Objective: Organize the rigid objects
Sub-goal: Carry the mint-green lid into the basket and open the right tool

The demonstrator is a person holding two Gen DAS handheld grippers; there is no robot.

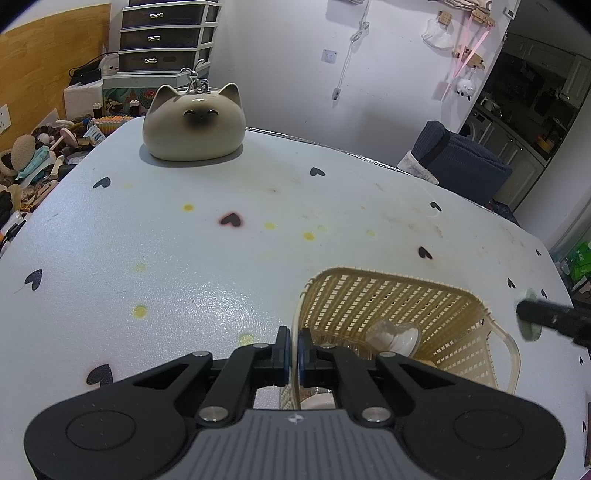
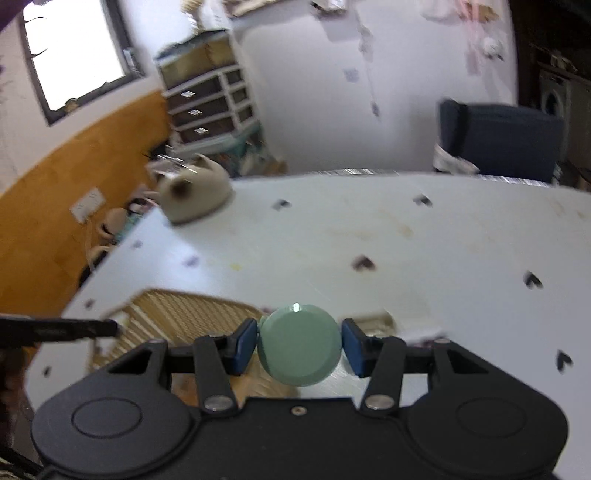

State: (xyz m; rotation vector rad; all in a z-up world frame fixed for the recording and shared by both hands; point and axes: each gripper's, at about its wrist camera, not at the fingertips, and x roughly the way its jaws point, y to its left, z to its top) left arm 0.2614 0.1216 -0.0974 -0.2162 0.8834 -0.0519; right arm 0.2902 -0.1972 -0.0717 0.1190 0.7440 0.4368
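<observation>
My left gripper (image 1: 293, 350) is shut on the near left rim of a tan woven plastic basket (image 1: 399, 295). The basket holds a clear glass piece (image 1: 393, 334) and other small items, partly hidden behind my fingers. My right gripper (image 2: 299, 345) is shut on a round pale green object (image 2: 298, 345) and holds it above the table, just right of the basket (image 2: 177, 310). In the left wrist view the right gripper's finger (image 1: 554, 317) and the green object (image 1: 529, 330) show at the right edge. A ceramic cat figure (image 1: 194, 123) sits at the far left of the table.
The white table (image 1: 221, 258) has black heart marks and yellow stains. A cluttered surface with small items (image 1: 44, 155) lies off its left edge. A drawer unit (image 1: 168, 35) stands behind the cat. A dark blue chair (image 1: 458, 158) is beyond the far edge.
</observation>
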